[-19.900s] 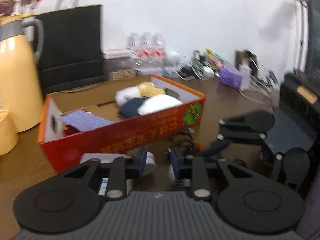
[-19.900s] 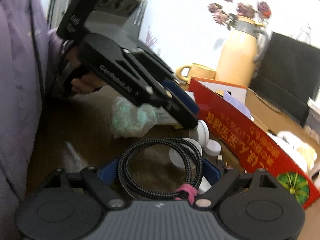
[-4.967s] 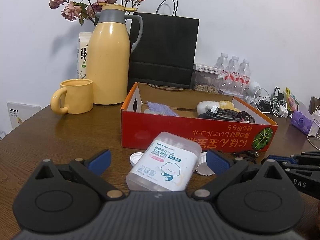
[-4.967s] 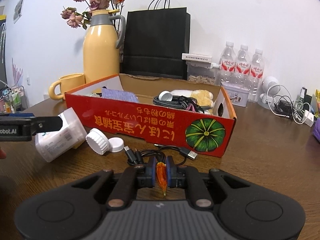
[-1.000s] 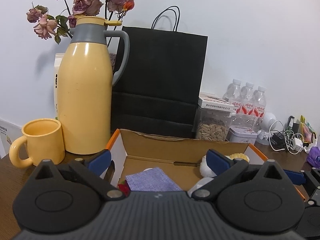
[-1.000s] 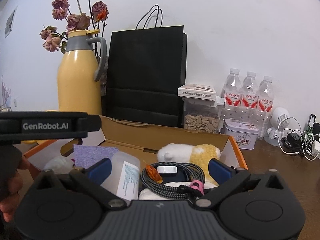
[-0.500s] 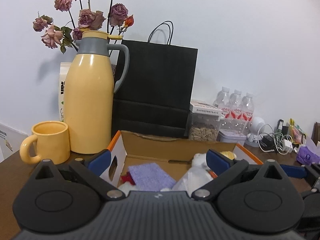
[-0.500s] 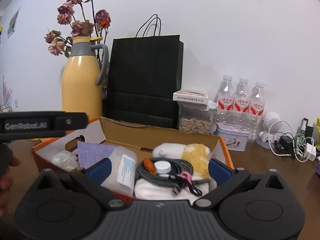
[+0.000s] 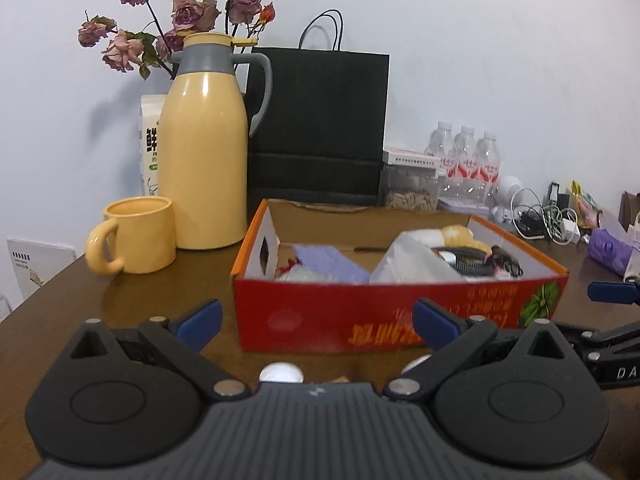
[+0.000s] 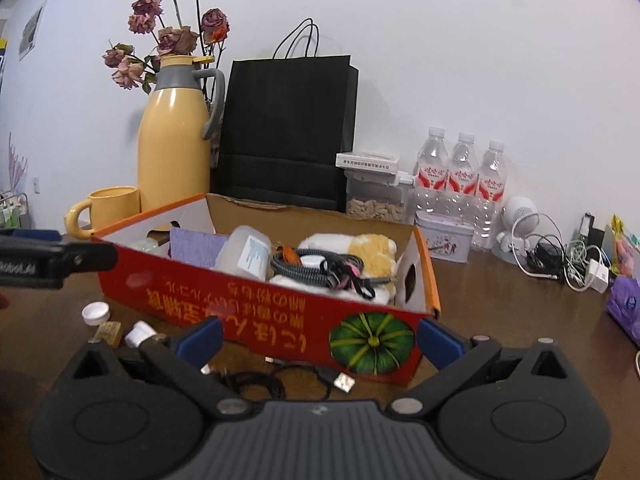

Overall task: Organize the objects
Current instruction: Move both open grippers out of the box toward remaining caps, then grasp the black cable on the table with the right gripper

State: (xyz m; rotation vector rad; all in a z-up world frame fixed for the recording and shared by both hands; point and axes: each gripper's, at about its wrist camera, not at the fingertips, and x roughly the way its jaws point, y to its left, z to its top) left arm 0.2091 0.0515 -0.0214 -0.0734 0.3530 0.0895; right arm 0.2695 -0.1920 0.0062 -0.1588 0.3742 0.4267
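Observation:
A red cardboard box (image 9: pixel 360 320) (image 10: pixel 280 312) sits on the brown table. Inside it lie a translucent cotton-swab container (image 10: pixel 244 254) (image 9: pixel 412 264), a purple cloth (image 10: pixel 196 248), a coiled braided cable (image 10: pixel 312 268) and a white-and-yellow plush (image 10: pixel 360 248). My left gripper (image 9: pixel 316 320) is open and empty, in front of the box. My right gripper (image 10: pixel 318 338) is open and empty too, near the box's pumpkin corner. On the table in front lie a white cap (image 10: pixel 95 313), another white cap (image 9: pixel 280 372), a small tan item (image 10: pixel 109 333) and a black USB cable (image 10: pixel 304 380).
A yellow jug (image 9: pixel 204 152) with dried roses, a yellow mug (image 9: pixel 136 236) and a black paper bag (image 9: pixel 320 128) stand behind the box. Water bottles (image 10: pixel 460 176), a seed jar (image 10: pixel 374 196), a tin and tangled chargers (image 10: pixel 560 256) fill the back right.
Both grippers have pulled back and down from over the box, open and empty. The box's red front and the loose items on the table in front have come into view.

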